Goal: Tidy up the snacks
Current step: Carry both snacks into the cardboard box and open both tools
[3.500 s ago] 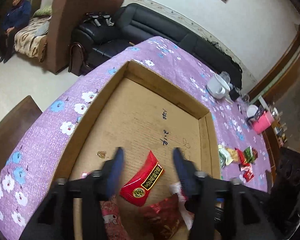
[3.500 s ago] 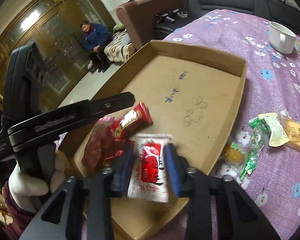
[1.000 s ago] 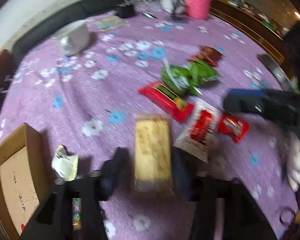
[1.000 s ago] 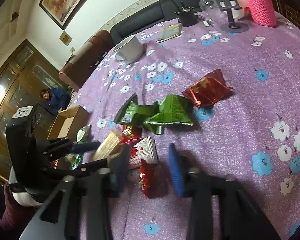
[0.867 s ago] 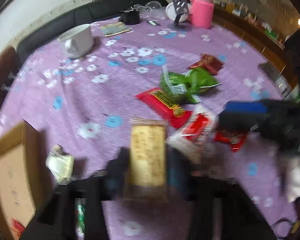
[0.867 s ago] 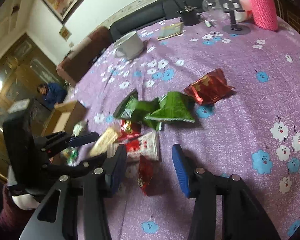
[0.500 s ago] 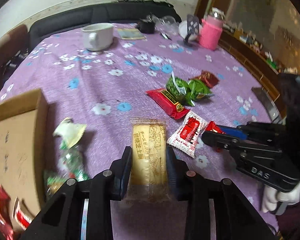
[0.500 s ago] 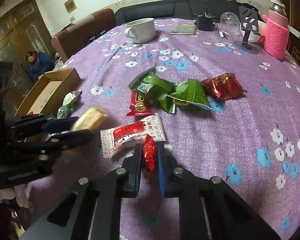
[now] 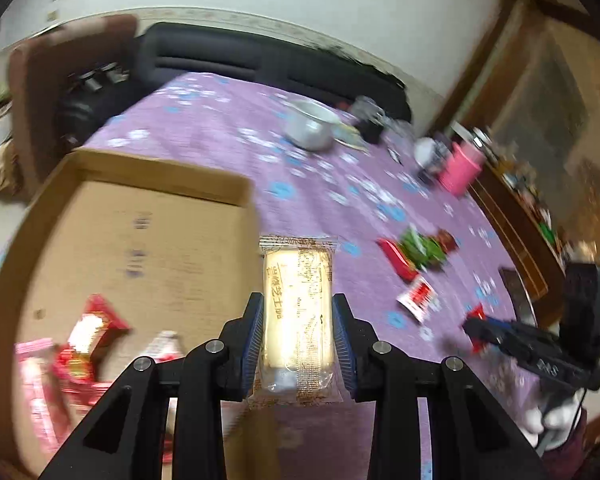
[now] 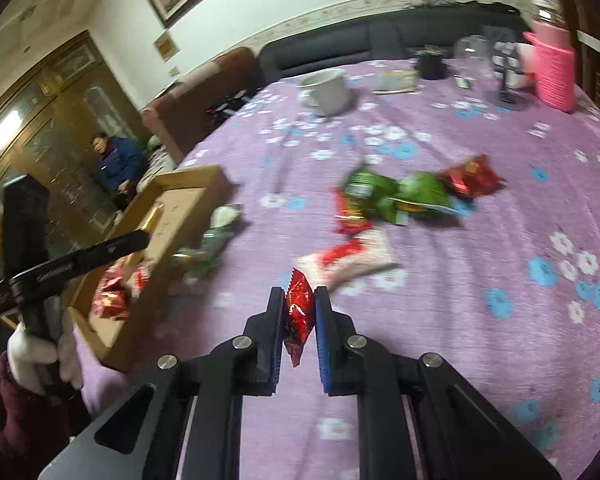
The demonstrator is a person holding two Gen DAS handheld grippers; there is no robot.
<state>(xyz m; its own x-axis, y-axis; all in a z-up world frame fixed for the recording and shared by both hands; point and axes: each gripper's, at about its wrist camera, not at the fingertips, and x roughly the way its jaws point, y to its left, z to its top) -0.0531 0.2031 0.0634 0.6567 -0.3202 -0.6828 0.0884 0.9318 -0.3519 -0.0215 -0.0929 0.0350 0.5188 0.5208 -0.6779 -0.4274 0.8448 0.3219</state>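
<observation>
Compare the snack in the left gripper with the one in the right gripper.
The yellow cake bar is long, pale and in a clear wrapper; the red packet is small, crinkled and shiny foil. The bar fills a fairly wide gap in the left gripper; the packet is pinched edge-on in the nearly closed right gripper. Both are clamped between blue pads, off the tablecloth.

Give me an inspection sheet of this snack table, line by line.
Surface: purple floral tablecloth.
Job's things: cardboard box holding red packets; loose green packets and red-white packet on the cloth.
Clutter: white mug, pink holder.
Grippers: left gripper shut on yellow cake bar; right gripper shut on small red packet.
Cables: nothing seen.
Surroundings: dark sofa, seated person.
</observation>
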